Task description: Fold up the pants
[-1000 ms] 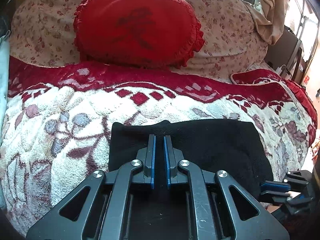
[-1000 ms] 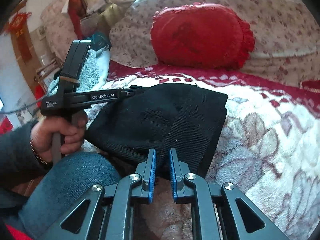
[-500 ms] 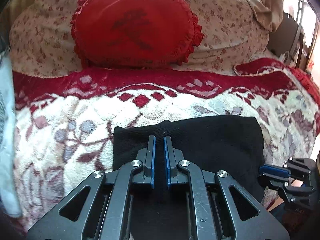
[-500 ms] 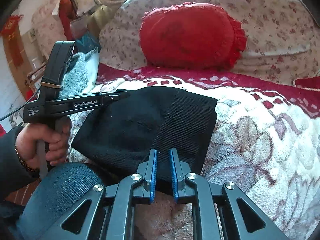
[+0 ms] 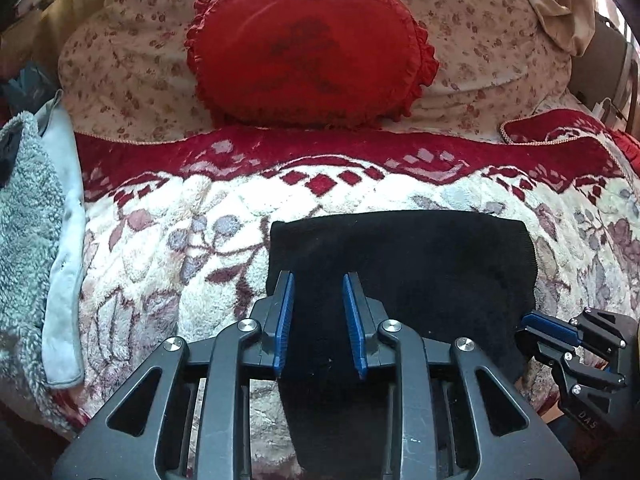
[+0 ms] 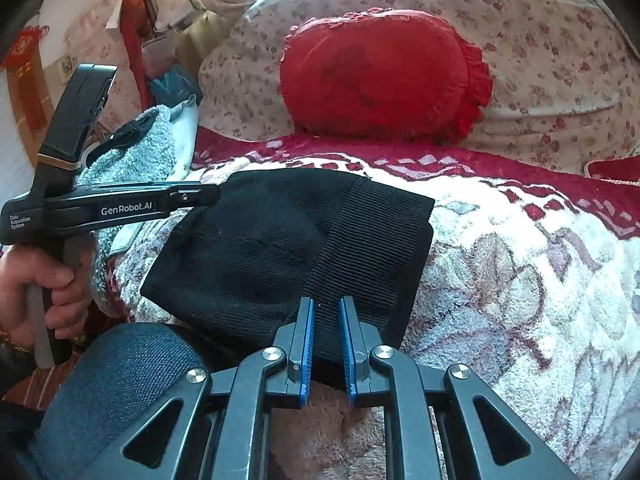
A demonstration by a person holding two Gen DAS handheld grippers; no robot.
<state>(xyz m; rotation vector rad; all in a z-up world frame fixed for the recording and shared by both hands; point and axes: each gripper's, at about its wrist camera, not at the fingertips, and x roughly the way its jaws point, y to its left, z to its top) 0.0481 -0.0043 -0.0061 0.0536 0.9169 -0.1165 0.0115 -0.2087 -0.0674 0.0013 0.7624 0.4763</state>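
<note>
Black folded pants (image 5: 400,272) lay flat on the floral blanket (image 5: 180,248) of the bed, near edge hanging toward the person's knee (image 6: 120,380).

Left tool (image 5: 319,320): jaws just been opening, now spread a little, blue pads (image 5: 283,320) standing apart over the left part of the cloth. Fabric between and under them, not pinched. Seen from the right wrist view, left tool (image 6: 200,196) held level by a hand (image 6: 48,280) on its handle, tip over the far left edge of the pants (image 6: 280,248).

Right tool (image 6: 325,344): jaws nearly pressed together, narrow gap only, ribbed waistband (image 6: 368,256) of the pants running between the pads (image 6: 307,344) at the near edge. Appeared to pinch that band. In the left wrist view, right tool (image 5: 532,326) sat at the near right corner of the cloth.

Waistband on the right side of the folded stack, smoother knit on the left.

Red ruffled cushion (image 5: 308,56) far behind, leaning on a flowered pillow (image 5: 480,40). Grey fleecy cloth (image 5: 24,220) at the left edge of the bed, well apart from the pants. Dark red border of the blanket between pants and cushion.
</note>
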